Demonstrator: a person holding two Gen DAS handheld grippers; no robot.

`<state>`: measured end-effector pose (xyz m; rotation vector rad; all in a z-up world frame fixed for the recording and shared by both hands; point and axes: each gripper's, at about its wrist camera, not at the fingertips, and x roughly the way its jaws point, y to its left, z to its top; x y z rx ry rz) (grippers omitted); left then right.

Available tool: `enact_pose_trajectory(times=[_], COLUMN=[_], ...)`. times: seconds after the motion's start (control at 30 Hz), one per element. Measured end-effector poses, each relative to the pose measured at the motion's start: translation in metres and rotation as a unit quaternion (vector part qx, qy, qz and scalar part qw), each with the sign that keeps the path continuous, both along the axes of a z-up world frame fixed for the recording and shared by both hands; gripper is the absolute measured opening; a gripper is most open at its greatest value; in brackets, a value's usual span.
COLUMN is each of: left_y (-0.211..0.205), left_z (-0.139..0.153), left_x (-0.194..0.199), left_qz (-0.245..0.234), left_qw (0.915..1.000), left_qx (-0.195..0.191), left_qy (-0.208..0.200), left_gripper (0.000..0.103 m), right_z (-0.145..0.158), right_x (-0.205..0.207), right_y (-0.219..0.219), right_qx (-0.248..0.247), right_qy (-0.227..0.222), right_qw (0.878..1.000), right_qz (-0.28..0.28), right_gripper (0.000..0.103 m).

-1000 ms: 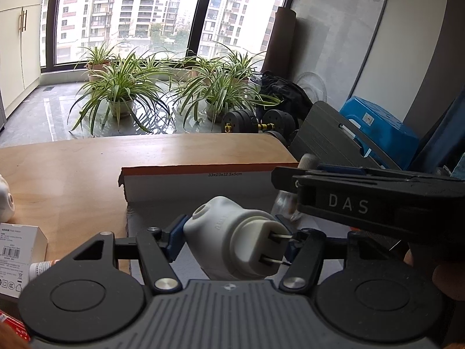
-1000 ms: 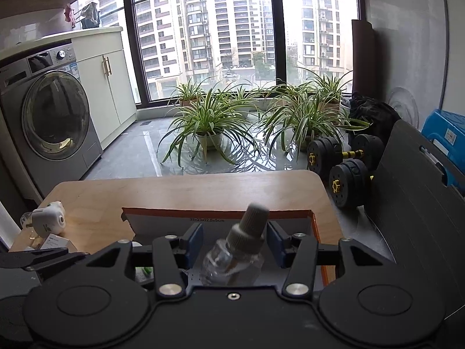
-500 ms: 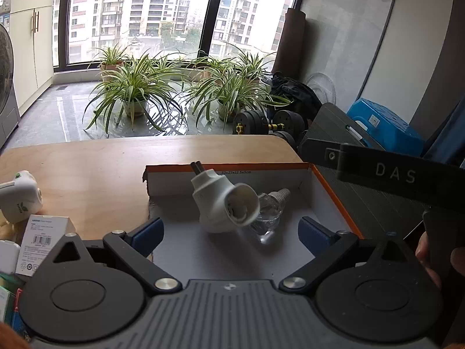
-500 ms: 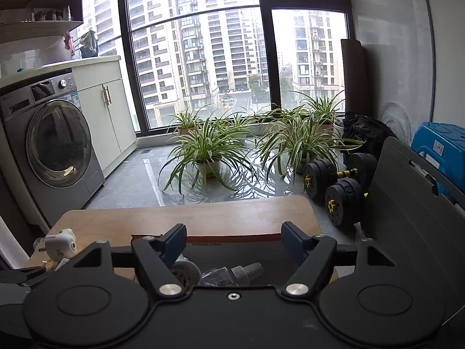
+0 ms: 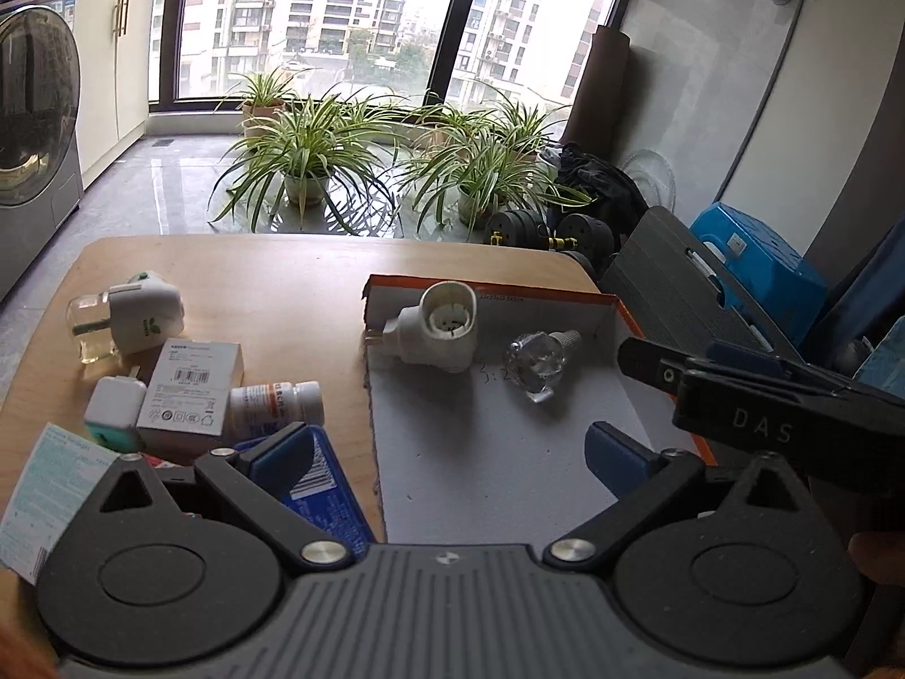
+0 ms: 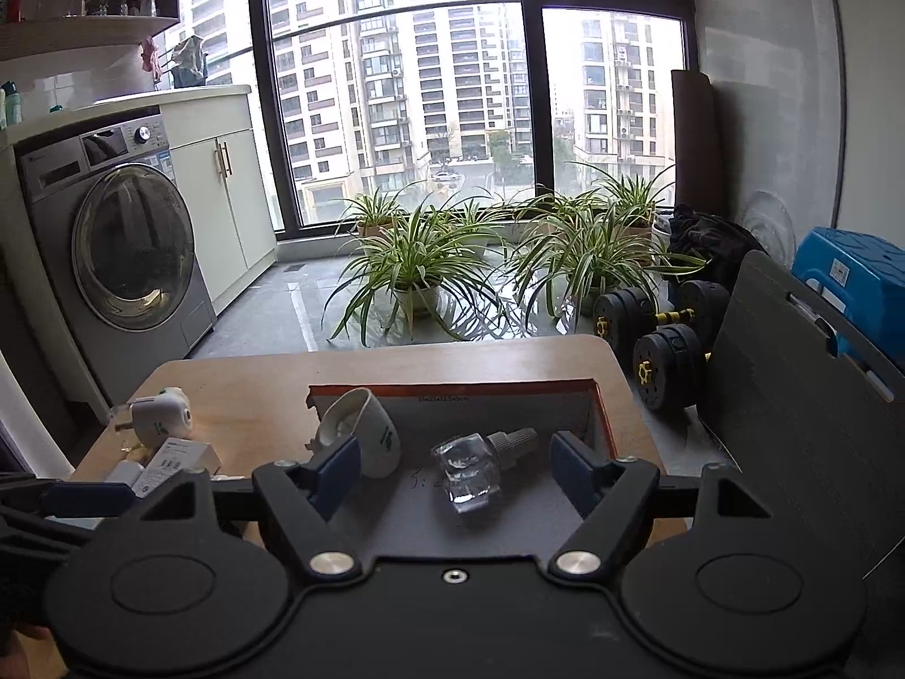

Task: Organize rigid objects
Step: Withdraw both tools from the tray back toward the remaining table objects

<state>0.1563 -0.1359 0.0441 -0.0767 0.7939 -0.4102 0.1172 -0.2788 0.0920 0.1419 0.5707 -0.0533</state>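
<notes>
A shallow cardboard box (image 5: pixel 486 297) with an orange rim lies on the wooden table; it also shows in the right wrist view (image 6: pixel 452 390). Inside it lie a white plug-in device (image 5: pixel 441 328) (image 6: pixel 362 438) and a small clear bottle (image 5: pixel 540 359) (image 6: pixel 469 467). My left gripper (image 5: pixel 452 452) is open and empty, held above the box's near edge. My right gripper (image 6: pixel 455 467) is open and empty above the box, and its side shows in the left wrist view (image 5: pixel 763 402).
Left of the box on the table (image 5: pixel 283 283) lie another white plug-in device with a bottle (image 5: pixel 133 322), a white carton (image 5: pixel 189 385), a small white pill bottle (image 5: pixel 274 402), a blue packet (image 5: pixel 322 486) and other small packs. A dark folded board (image 6: pixel 792 396) stands right of the table.
Both grippers opened and let go: the white plug-in device and the clear bottle now lie in the box. Both grippers drew back and up, showing more of the table.
</notes>
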Motion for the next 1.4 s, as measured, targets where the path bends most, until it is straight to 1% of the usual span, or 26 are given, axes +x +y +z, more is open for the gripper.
enact_pose_trajectory(times=[0.1, 0.3, 0.43, 0.77, 1.0, 1.17, 1.3, 1.4], left_y=[0.008, 0.026, 0.036, 0.066, 0.092, 0.11, 0.123, 0.134], left_z=[0.0, 0.001, -0.001, -0.005, -0.013, -0.018, -0.022, -0.025], left_x=[-0.007, -0.021, -0.029, -0.04, -0.047, -0.053, -0.057, -0.059], left_qz=[0.01, 0.021, 0.029, 0.055, 0.071, 0.073, 0.075, 0.077], left_qw=[0.9999, 0.9997, 0.9994, 0.9983, 0.997, 0.997, 0.9968, 0.9967], left_qx=[0.005, 0.005, 0.016, 0.018, 0.019, 0.014, 0.02, 0.016], left_qy=[0.005, 0.01, 0.008, 0.012, 0.021, 0.021, 0.018, 0.018], left_gripper=[0.103, 0.103, 0.103, 0.103, 0.103, 0.103, 0.103, 0.103], right_z=[-0.002, -0.004, -0.004, -0.004, -0.013, -0.02, -0.025, -0.028], right_x=[-0.015, -0.035, -0.043, -0.048, -0.048, -0.045, -0.044, -0.043], right_y=[0.007, 0.026, 0.037, 0.069, 0.094, 0.112, 0.125, 0.131], right_qx=[0.01, 0.008, 0.011, 0.002, -0.005, -0.008, -0.011, -0.01], right_qy=[0.009, 0.023, 0.027, 0.04, 0.055, 0.067, 0.073, 0.077], right_qw=[1.0, 1.0, 1.0, 0.999, 0.997, 0.995, 0.994, 0.993], right_qz=[-0.002, 0.003, 0.007, 0.029, 0.051, 0.067, 0.083, 0.09], right_gripper=[0.087, 0.087, 0.087, 0.087, 0.087, 0.087, 0.088, 0.087])
